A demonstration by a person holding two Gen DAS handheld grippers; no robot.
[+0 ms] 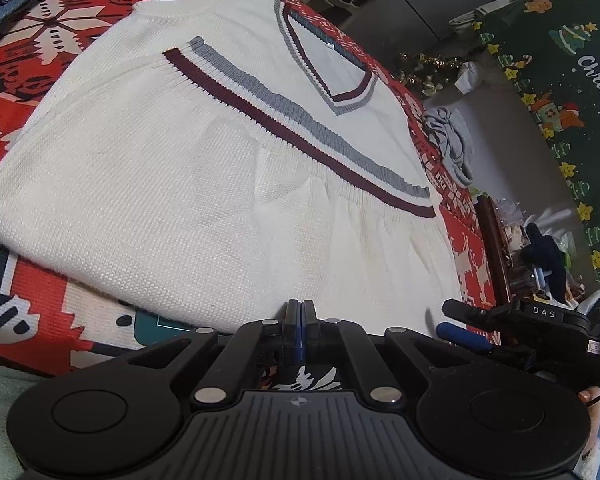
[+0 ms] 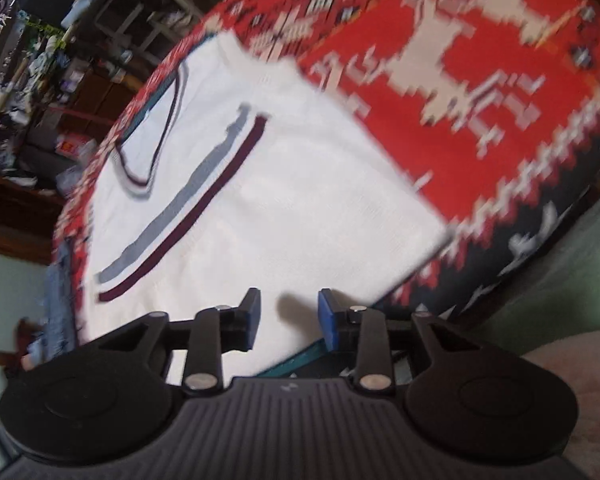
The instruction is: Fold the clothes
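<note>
While the left gripper (image 1: 300,322) sits at the bottom centre of its view with its blue-padded fingers pressed together and nothing visibly between them, its tips rest right at the near edge of a white sweater (image 1: 204,152). To the right of that frame, the right gripper (image 1: 466,322) appears side-on, just beside the same near edge. In its own blurred view the right gripper (image 2: 288,314) has its fingers spread apart, hovering over the hem with only white knit visible in the gap, not pinched. Beyond both tools the sweater lies partly folded on a red patterned blanket (image 1: 40,40), its hem band of maroon and grey stripes (image 1: 292,120) running diagonally across the middle of the left view. The V-neck collar (image 1: 332,64) lies farthest away, toward the upper centre. So the garment's long axis runs straight away from both grippers, and both are about equally close to the near edge. Judging by this, a further fold would carry that near edge away toward the collar.
</note>
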